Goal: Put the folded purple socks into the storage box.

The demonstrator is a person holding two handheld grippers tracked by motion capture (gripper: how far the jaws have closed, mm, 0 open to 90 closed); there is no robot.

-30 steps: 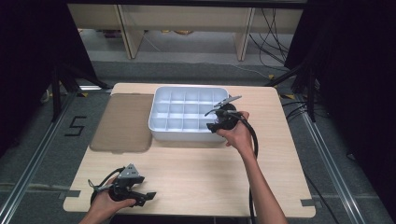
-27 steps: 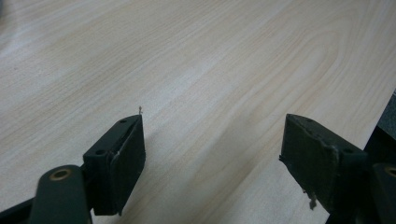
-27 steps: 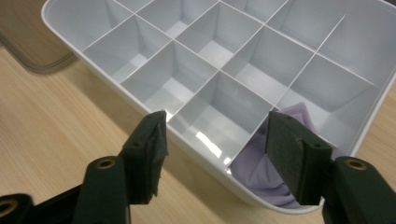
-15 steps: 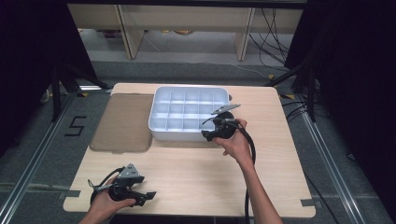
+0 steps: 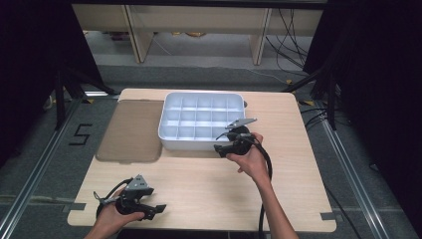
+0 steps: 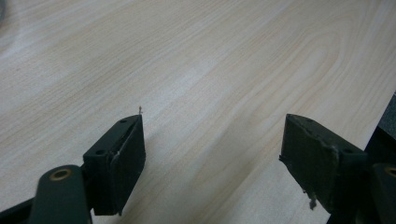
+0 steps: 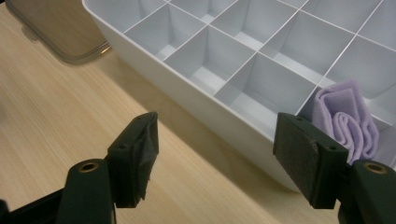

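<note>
Across the middle of the light wooden table [image 5: 209, 184], toward its far edge, sits the white plastic organiser tray with a grid of square compartments [image 5: 199, 122]. Flat beside it, near the far left corner, lies a smoky translucent brown lid [image 5: 130, 130], its edge just beside the tray's wall. In the tray's compartment at the near right corner lies a folded lilac cloth [image 7: 348, 122], tucked below the rim.

The right gripper [image 5: 225, 142] hovers at the tray's near wall just outside that corner; its jaws have just been opening and stand wide apart with nothing between them, the cloth lying free beyond the right-hand jaw. The left gripper [image 5: 155, 211] rests near the table's near left corner, well apart from everything, jaws spread over bare wood and holding nothing.

From here the likely trouble is the tray itself: the right gripper hangs low and close to the near wall, so a careless move away could catch the rim and shove or tip the light plastic tray. The loosely folded cloth might also spring open and rise over its dividers, which would foul the lid if it is to go on.
</note>
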